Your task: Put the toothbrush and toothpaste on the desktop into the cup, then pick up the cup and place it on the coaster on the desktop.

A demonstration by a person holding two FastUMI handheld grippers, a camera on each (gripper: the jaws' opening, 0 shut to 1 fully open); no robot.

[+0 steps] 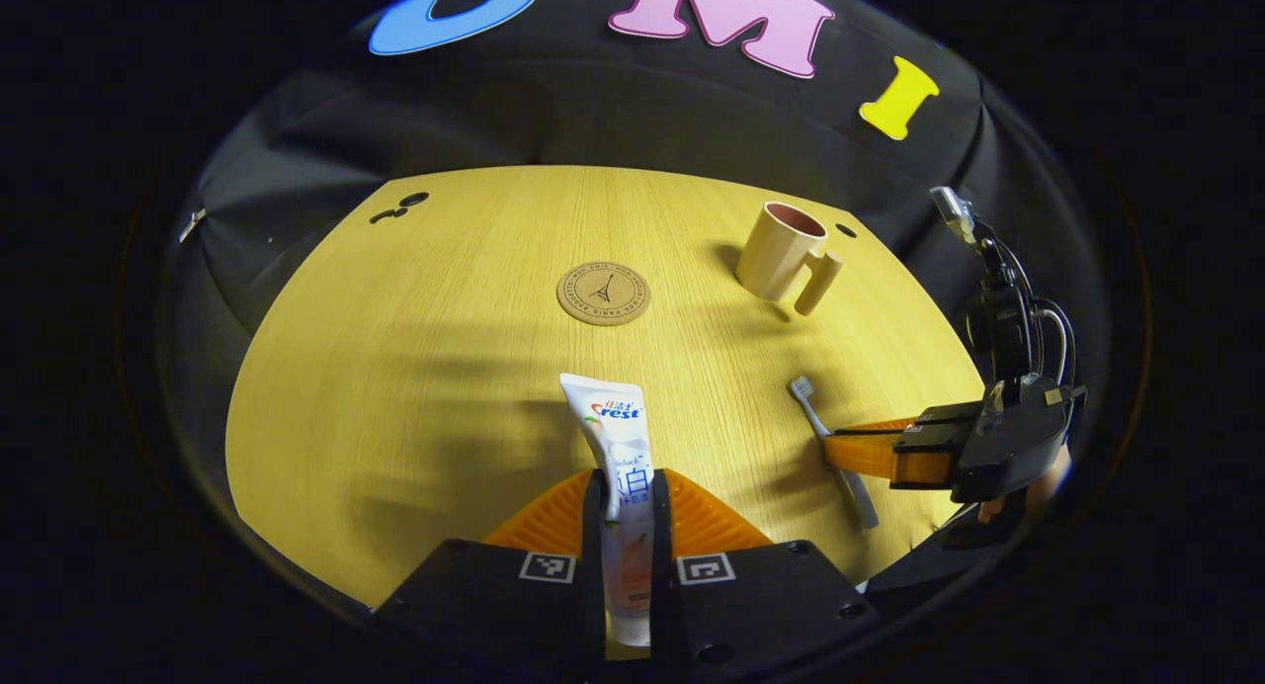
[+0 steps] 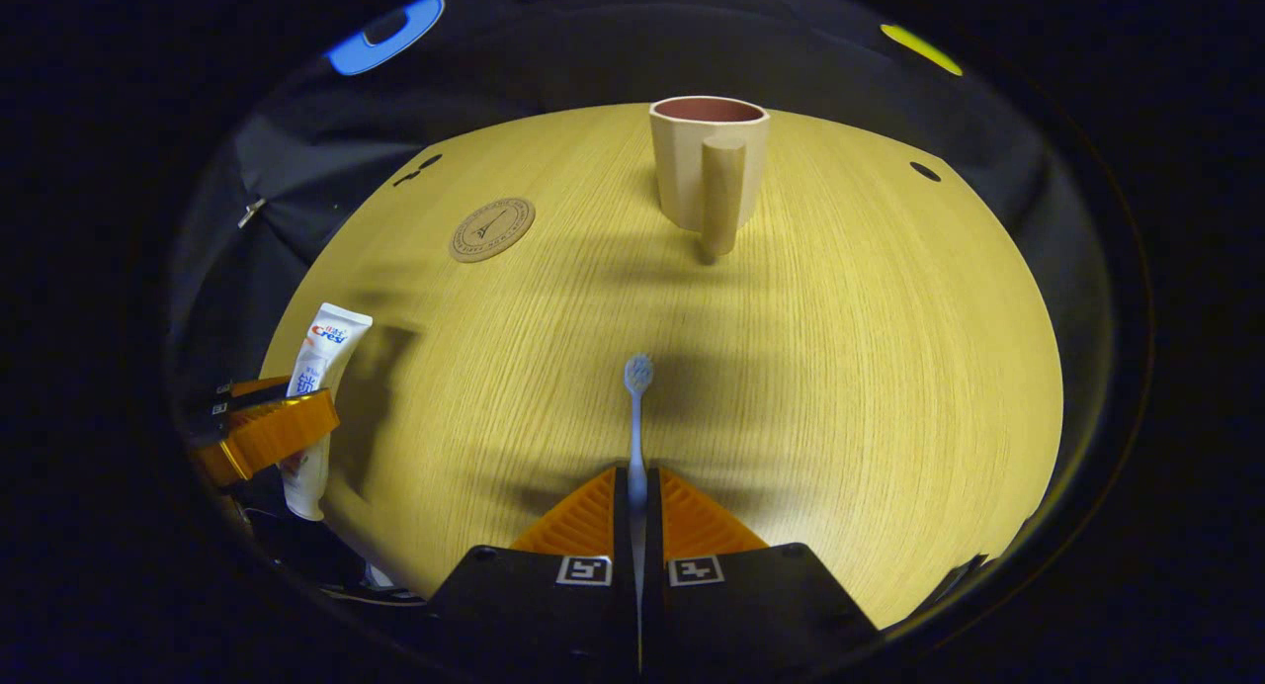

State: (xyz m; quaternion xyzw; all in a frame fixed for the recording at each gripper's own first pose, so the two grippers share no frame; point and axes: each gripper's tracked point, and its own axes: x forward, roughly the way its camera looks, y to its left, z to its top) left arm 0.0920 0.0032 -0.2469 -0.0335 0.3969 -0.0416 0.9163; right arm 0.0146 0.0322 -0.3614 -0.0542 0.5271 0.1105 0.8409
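Both views are dim overall, with the light falling from above onto the counter [image 1: 415, 387], which glows bright against dark surroundings. Soft, broad shadows lie across its near half and beside the cup [image 2: 707, 165]. Fisheye distortion curves the counter's edges; focus stays sharp, without glare.

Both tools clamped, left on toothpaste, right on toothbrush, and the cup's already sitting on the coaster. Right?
Not quite. The cup stands on the bare desktop, apart from the coaster, as the right gripper view shows. The left tool does clamp the toothpaste; the right tool clamps the toothbrush.
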